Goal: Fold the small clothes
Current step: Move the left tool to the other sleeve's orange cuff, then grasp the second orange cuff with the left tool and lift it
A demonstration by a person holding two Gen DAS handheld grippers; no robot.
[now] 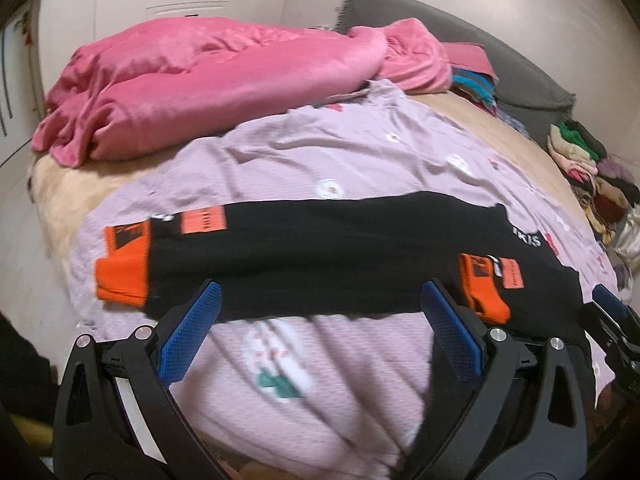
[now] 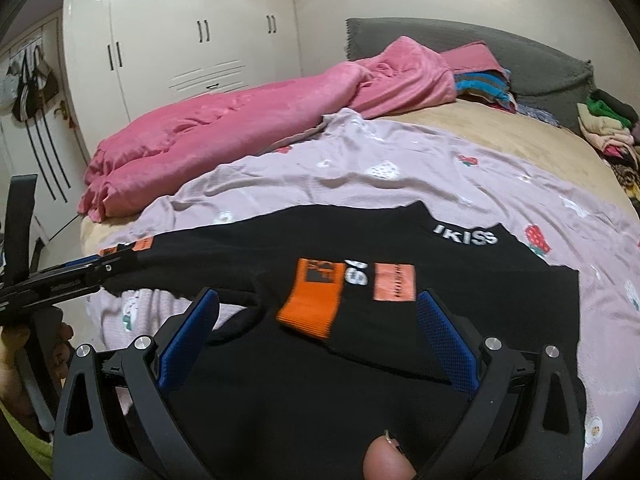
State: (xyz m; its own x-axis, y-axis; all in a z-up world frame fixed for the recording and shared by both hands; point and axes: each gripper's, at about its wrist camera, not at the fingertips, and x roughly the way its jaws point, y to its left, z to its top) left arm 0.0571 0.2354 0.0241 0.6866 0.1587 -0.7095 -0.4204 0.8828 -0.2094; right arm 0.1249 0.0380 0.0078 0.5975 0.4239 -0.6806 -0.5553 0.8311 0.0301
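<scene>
Both claws, left claw and right claw, gape open over the black shirt spread beneath.

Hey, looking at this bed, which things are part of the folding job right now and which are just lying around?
Part of the job:
black top with orange cuffs
left gripper, open
right gripper, open
lilac sheet it lies on

Just lying about:
pink blanket
clothes pile at the far right
grey headboard
wardrobe

White glossy wardrobe stands behind the bed (grey headboard); a pink blanket lies heaped.
</scene>
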